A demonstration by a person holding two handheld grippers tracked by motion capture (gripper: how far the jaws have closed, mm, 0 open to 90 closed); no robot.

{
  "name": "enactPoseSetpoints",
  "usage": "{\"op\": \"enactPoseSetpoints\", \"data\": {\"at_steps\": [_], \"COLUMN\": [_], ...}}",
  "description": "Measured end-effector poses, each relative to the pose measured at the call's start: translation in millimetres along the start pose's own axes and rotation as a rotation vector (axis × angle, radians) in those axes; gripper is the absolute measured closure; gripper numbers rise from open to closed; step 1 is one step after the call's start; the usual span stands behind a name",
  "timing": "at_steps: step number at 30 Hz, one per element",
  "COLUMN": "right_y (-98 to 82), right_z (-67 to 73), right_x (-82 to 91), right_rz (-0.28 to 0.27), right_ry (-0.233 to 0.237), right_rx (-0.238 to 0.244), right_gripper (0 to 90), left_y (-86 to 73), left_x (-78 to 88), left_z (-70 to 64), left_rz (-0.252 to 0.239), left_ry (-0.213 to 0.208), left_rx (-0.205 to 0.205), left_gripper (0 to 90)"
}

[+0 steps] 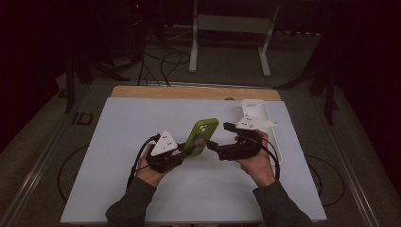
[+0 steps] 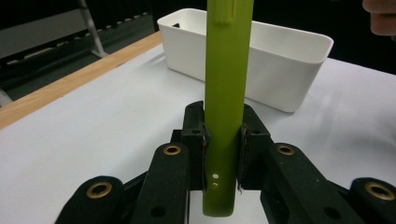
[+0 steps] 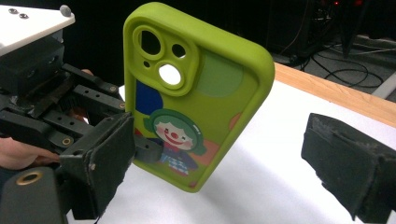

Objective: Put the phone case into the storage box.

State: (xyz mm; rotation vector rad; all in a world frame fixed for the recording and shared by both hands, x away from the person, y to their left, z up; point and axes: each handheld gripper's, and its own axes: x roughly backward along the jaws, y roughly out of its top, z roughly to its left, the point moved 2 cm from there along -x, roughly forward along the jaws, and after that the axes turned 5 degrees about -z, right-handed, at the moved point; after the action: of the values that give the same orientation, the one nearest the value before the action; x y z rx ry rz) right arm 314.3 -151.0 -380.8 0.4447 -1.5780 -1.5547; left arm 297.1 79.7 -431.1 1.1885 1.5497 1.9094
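left claw (image 1: 185,152): pinching the green phone case (image 1: 201,135) at its lower end, pads pressed on both long edges; in the left gripper view the case stands edge-on, upright between the jaws (image 2: 223,140)
right claw (image 1: 213,144): spread wide, pads not touching anything; case sits between and beyond its two jaws in the right gripper view (image 3: 196,93), nearer the left-hand jaw
phone case: lime green, clown cartoon on the back, camera cutouts at the top; held up off the table, tilted, over the middle of the white mat
case location: between the two claws, just left of the white bin
white bin (image 1: 265,125): oblong, on the mat's right side, behind the right hand; open top
table (image 1: 142,189): white mat on a wooden top, wood strip showing at the far edge
hands: left hand (image 1: 150,172) and right hand (image 1: 257,163), dark sleeves, coming in from the bottom
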Motion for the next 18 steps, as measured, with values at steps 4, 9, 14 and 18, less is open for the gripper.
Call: {"op": "enactPoseSetpoints", "data": {"at_steps": [4,9,14,18], "right_y": [0.7,1.8,3.4,4.6], "right_z": [0.9,1.6,2.0,2.3], "right_x": [-0.2,0.5,1.1,0.8], "right_rz": [-0.010,-0.026,-0.036,-0.047], "right_ry": [-0.005,-0.011,-0.025,-0.037], "right_rx": [-0.003,-0.017,-0.027,-0.037], "right_gripper": [9.3,9.1,9.1,9.1], "left_y": [0.5,0.8,0.9,0.3], "left_x": [-1.0,-2.5,-4.1,-5.7], "left_z": [-1.5,-4.0,-5.6,-6.9], "left_rz": [-0.003,-0.002,-0.009,-0.012], "left_ry": [0.014,0.040,0.054,0.065], "left_rx": [0.001,0.000,0.004,0.012], "left_gripper": [77.8,77.7,77.7,77.8]}}
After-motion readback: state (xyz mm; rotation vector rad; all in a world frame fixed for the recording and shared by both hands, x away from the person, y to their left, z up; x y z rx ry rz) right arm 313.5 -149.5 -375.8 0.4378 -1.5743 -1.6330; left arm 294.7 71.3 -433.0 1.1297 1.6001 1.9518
